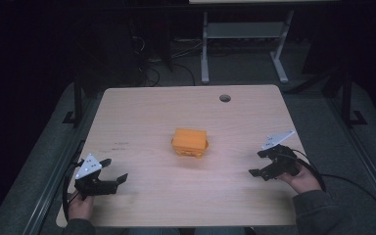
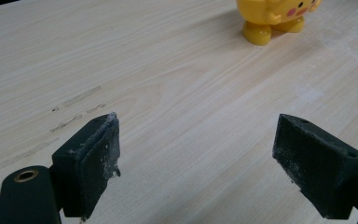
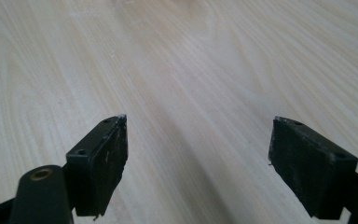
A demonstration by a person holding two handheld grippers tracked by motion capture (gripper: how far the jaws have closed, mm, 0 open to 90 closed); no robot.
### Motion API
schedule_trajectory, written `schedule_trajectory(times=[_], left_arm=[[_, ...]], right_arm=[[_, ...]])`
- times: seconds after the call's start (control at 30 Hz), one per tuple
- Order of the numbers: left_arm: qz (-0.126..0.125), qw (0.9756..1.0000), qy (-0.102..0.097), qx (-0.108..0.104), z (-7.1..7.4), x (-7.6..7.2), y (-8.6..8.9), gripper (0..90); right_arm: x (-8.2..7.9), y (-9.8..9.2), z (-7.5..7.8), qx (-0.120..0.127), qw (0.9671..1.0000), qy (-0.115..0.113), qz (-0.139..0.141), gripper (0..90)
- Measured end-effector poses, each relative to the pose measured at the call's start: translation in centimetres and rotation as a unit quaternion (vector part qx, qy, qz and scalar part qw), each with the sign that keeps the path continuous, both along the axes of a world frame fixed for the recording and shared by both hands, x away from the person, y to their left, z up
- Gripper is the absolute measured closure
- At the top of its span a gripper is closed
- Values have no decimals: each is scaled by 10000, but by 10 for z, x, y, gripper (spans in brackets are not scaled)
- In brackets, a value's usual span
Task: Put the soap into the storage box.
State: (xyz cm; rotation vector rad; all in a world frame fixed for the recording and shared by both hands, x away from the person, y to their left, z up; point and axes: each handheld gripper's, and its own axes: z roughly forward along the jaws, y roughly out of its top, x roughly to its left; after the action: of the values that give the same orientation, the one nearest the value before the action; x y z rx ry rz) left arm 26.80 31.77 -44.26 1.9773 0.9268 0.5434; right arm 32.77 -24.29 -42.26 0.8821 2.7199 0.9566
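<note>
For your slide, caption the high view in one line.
Two open grippers, left and right, flank a yellow toy on a wooden table.

The toy [image 1: 190,142] is orange-yellow from above — bright yellow up close, with a pink-red cheek spot [image 2: 291,11]. The table [image 1: 142,112] is pale wood with fine lengthwise grain and a few grey smudges [image 2: 77,98]. Both grippers [image 1: 115,170] [image 1: 258,163] are black, their pads [image 2: 93,158] flecked white — each carries a light grey plate [image 1: 88,166].
</note>
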Motion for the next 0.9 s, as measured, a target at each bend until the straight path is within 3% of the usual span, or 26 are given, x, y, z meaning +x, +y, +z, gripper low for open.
schedule_trajectory(times=[0.63, 0.9], left_arm=[[47, 10000, -22, -18, -2, -1, -3, 143], [33, 10000, -32, -24, -2, -2, -3, 143]], right_arm=[[-45, -35, -31, 313, 9988, -138, -342, 191], [-65, -42, -32, 378, 9977, -349, -447, 192]])
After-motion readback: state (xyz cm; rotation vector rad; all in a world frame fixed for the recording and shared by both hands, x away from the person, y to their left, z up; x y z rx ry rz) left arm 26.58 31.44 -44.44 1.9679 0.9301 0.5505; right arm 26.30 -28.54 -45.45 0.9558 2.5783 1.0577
